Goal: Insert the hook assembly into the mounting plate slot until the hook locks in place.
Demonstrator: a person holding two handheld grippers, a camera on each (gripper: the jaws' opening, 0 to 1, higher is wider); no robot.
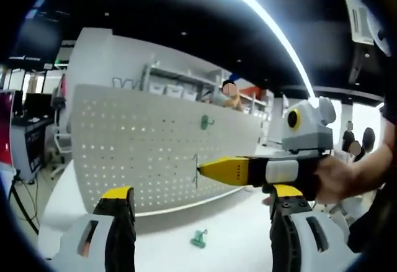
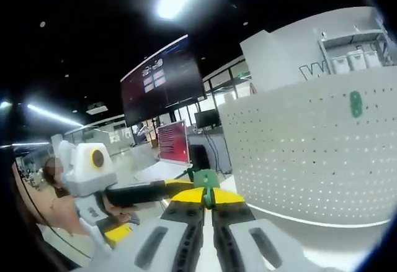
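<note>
A white perforated mounting plate (image 1: 142, 148) stands upright on the table; it also rises at the right of the right gripper view (image 2: 310, 154). One green hook (image 1: 206, 122) hangs on its upper part (image 2: 355, 103). My right gripper (image 2: 208, 192) is shut on another green hook (image 2: 205, 177). In the left gripper view that right gripper (image 1: 205, 170) reaches in from the right, holding the thin hook (image 1: 196, 171) right at the plate's face. A third green hook (image 1: 198, 240) lies on the table below. My left gripper (image 1: 202, 192) is open and holds nothing; it also shows at the left of the right gripper view (image 2: 173, 188).
The white table (image 1: 236, 228) runs in front of the plate. Behind the plate stand shelves with bins (image 1: 173, 89) and a person (image 1: 231, 98). A large dark screen (image 2: 161, 86) and a red monitor (image 2: 173, 141) stand beyond the table's end.
</note>
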